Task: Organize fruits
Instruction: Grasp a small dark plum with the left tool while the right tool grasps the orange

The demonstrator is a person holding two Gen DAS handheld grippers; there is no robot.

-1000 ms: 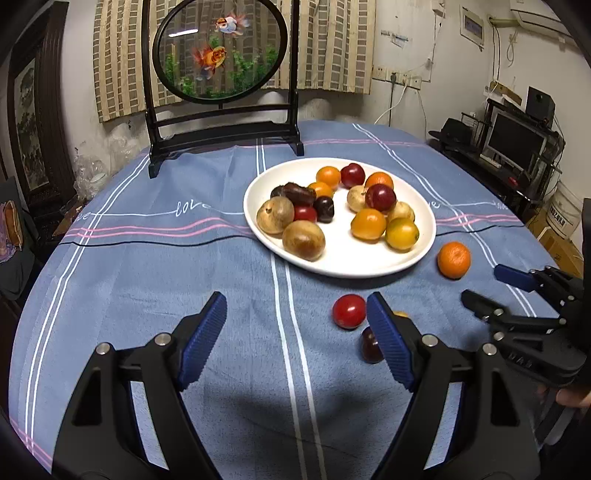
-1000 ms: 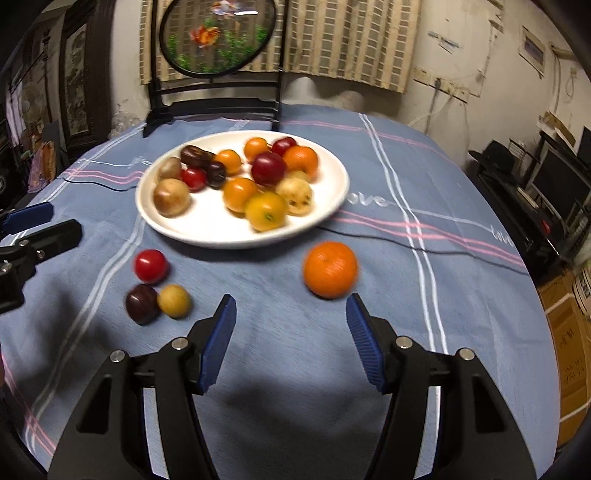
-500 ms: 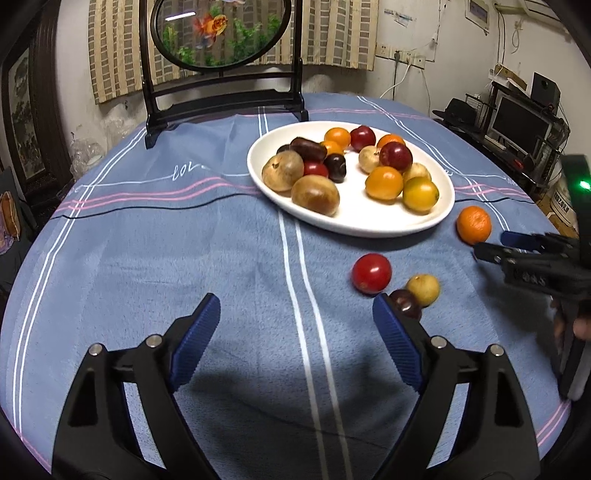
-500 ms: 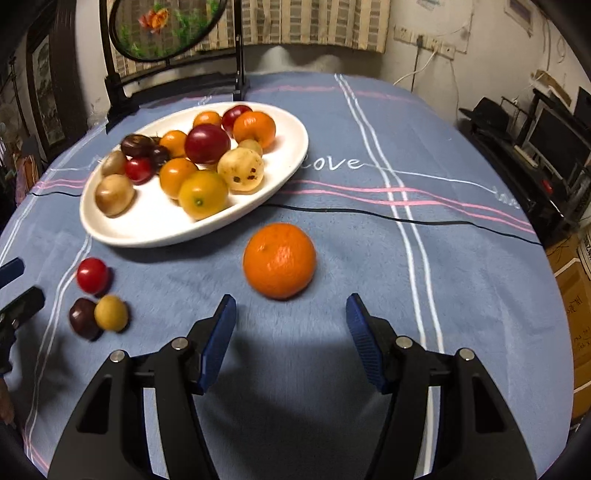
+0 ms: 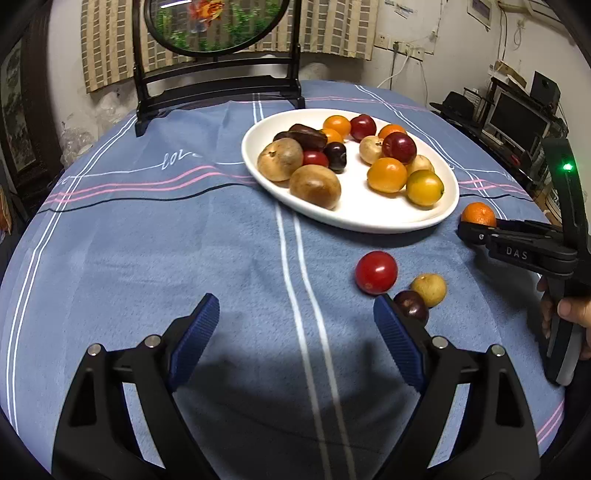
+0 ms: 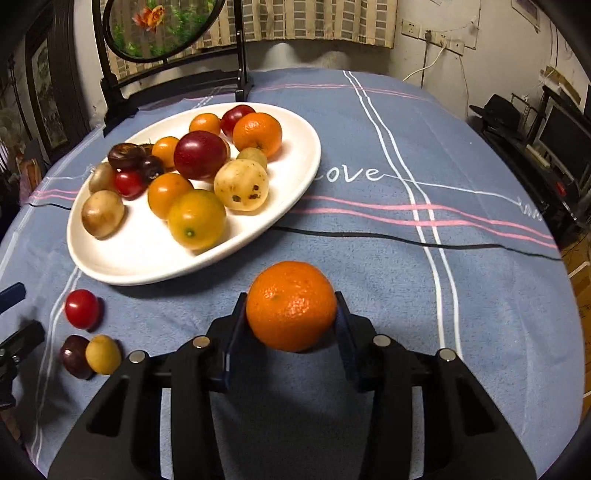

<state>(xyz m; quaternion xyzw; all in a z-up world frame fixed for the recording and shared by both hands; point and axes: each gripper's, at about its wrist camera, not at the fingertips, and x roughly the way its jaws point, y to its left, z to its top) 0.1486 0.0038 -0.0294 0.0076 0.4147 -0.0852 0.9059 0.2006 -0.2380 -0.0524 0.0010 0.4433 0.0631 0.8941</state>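
A white oval plate (image 5: 439,218) (image 6: 140,266) holds several fruits on the blue tablecloth. My right gripper (image 6: 291,314) is shut on a loose orange tangerine (image 6: 291,304) just in front of the plate; the tangerine also shows in the left wrist view (image 5: 478,214). A red tomato (image 5: 376,272) (image 6: 82,308), a small yellow fruit (image 5: 428,290) (image 6: 103,354) and a dark plum (image 5: 412,306) (image 6: 74,356) lie together on the cloth. My left gripper (image 5: 295,332) is open and empty, low over the cloth, its right finger beside the plum.
A black stand with a round fish picture (image 5: 218,26) is at the table's far edge. The table's right edge drops off toward a desk with monitors (image 5: 517,118). A hand holds the right gripper's handle (image 5: 569,314).
My right gripper moved forward and closed on the tangerine. My left gripper drifted slightly, staying open near the three loose fruits.
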